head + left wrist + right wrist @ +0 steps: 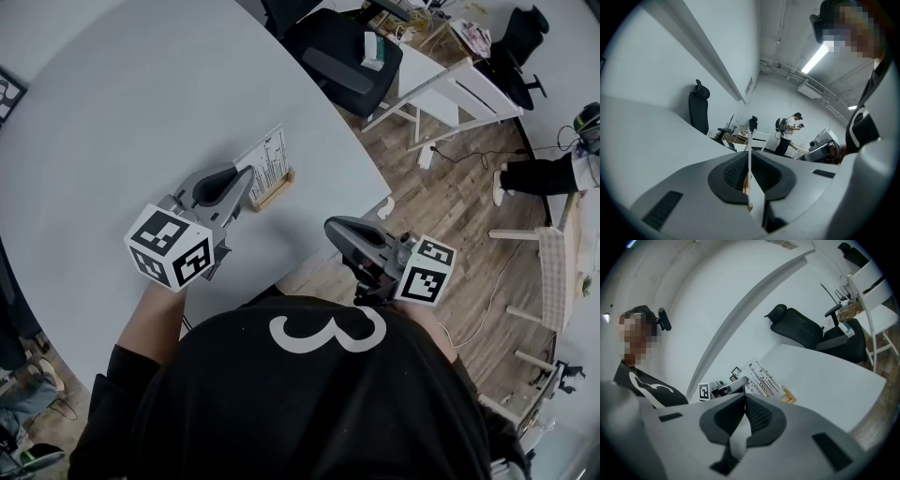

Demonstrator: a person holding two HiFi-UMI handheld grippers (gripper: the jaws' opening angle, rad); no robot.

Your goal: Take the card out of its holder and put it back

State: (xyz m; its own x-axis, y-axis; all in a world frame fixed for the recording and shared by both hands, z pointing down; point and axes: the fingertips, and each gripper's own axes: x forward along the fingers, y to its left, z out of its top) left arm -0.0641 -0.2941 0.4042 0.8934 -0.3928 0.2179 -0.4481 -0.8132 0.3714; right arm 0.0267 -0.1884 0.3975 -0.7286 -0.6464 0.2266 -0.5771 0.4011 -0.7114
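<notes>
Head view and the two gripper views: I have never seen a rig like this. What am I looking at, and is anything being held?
There is no robot arm here. A person holds a two-jaw gripper in each hand, and the cubes with square markers are parts of those grippers. The head view comes from a camera on the person's head, looking steeply down. Each gripper view comes from a camera riding on that gripper, looking along its jaws. On the table stands a wooden holder with a printed card at its slot. The left gripper is shut on the card, which shows edge-on between its jaws in its own view. The right gripper hangs beside the table's edge, jaws together and empty.
</notes>
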